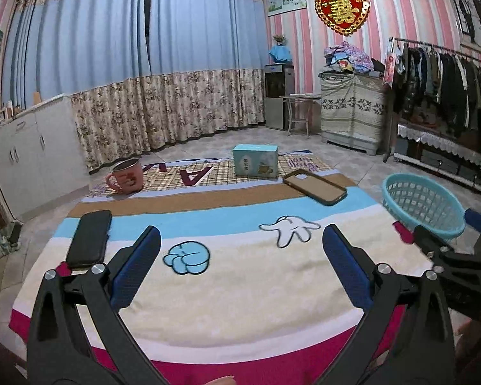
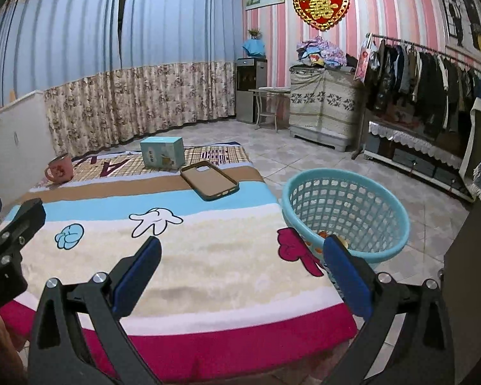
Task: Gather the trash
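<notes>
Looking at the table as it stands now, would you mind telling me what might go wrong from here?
1. No obvious trash lies on the cloth: the black phone, brown phone case, pink mug or blue carton might get binned by mistake.
2. The blue plastic basket stands tight against the table's right corner; the open right claw hovering beside it could knock it over, spilling the orange bits inside.
</notes>
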A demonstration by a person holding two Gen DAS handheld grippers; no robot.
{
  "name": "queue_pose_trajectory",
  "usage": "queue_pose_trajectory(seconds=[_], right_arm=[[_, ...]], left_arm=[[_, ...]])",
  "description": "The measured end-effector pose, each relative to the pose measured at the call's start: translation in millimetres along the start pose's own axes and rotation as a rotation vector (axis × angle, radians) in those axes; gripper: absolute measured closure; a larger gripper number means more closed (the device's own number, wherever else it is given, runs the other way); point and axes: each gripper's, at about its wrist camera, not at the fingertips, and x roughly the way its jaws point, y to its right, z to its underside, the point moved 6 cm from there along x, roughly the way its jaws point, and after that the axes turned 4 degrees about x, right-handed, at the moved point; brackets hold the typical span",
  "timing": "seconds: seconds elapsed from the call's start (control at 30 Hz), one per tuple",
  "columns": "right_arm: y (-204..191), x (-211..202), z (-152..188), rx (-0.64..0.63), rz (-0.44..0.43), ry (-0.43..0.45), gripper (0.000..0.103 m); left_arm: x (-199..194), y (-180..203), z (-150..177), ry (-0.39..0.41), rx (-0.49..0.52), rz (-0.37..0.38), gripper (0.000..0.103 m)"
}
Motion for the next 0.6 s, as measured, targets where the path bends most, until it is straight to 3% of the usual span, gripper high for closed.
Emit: queue_pose_trajectory(seconds=[0.13,0.4,0.6], right_arm=[[-3.5,-9.2,-0.4,-0.018,0.021,0.032,0.004],[-0.2,-10.3,-4.3,-0.015,0.047,0.041,0.004],[3.7,-11.0,-5.6,-0.003,0.047,0.050,0.004]], left_arm=[[-2.0,-12.4,2.4,0.009,-0.009,-0.005,0.005],[10.5,-26.3,10.5,-0.054,-0.069,0.028,0.005],[12.5,-25.1,8.0,-0.030,-0.070,0.018,0.005]])
